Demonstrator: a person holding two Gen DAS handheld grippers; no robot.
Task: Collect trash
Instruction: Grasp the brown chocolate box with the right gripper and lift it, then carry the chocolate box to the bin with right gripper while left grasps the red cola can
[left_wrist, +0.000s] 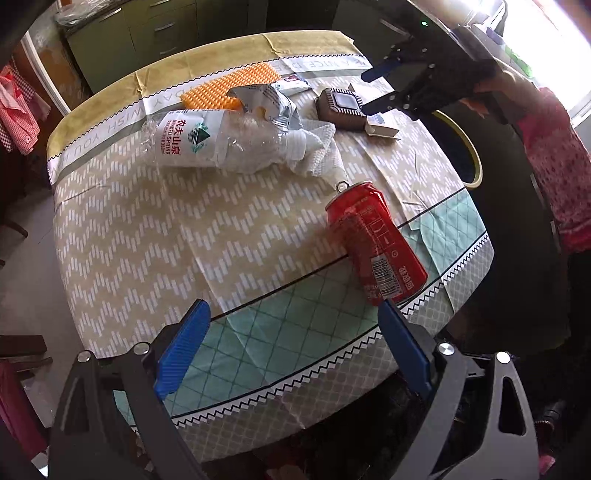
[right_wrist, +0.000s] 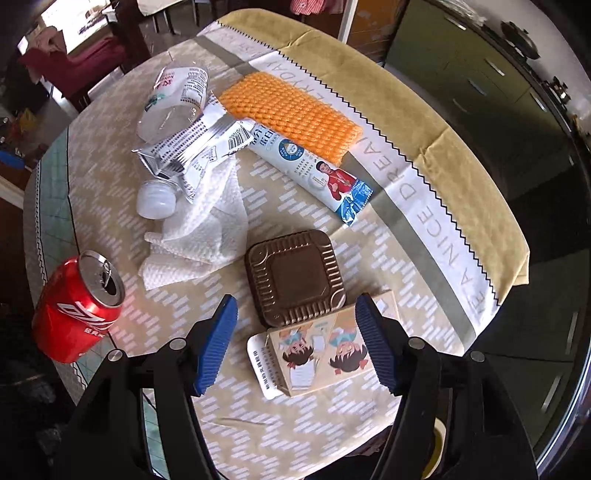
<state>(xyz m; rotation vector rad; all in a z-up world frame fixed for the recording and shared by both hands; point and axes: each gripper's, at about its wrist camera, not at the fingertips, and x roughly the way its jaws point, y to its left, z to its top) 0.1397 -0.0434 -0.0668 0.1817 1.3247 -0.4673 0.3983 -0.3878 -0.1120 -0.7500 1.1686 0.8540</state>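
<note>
Trash lies on a patterned tablecloth (left_wrist: 147, 229). A red soda can (left_wrist: 375, 242) lies on its side, just beyond my open left gripper (left_wrist: 291, 347); it also shows in the right wrist view (right_wrist: 75, 314). A crushed clear water bottle (left_wrist: 218, 142) lies with a white paper towel (right_wrist: 201, 236) and a torn silver wrapper (right_wrist: 192, 151). My right gripper (right_wrist: 295, 343) is open above a brown plastic tray (right_wrist: 295, 277) and a small cartoon carton (right_wrist: 314, 354); the right gripper shows in the left wrist view (left_wrist: 373, 90). A white and blue snack wrapper (right_wrist: 314, 173) lies farther off.
An orange foam net (right_wrist: 291, 110) lies at the far side of the table. A roll of tape (left_wrist: 469, 147) sits at the table's right edge. Green cabinets (left_wrist: 147, 33) stand behind the table. A person in a pink top (left_wrist: 554, 162) stands at the right.
</note>
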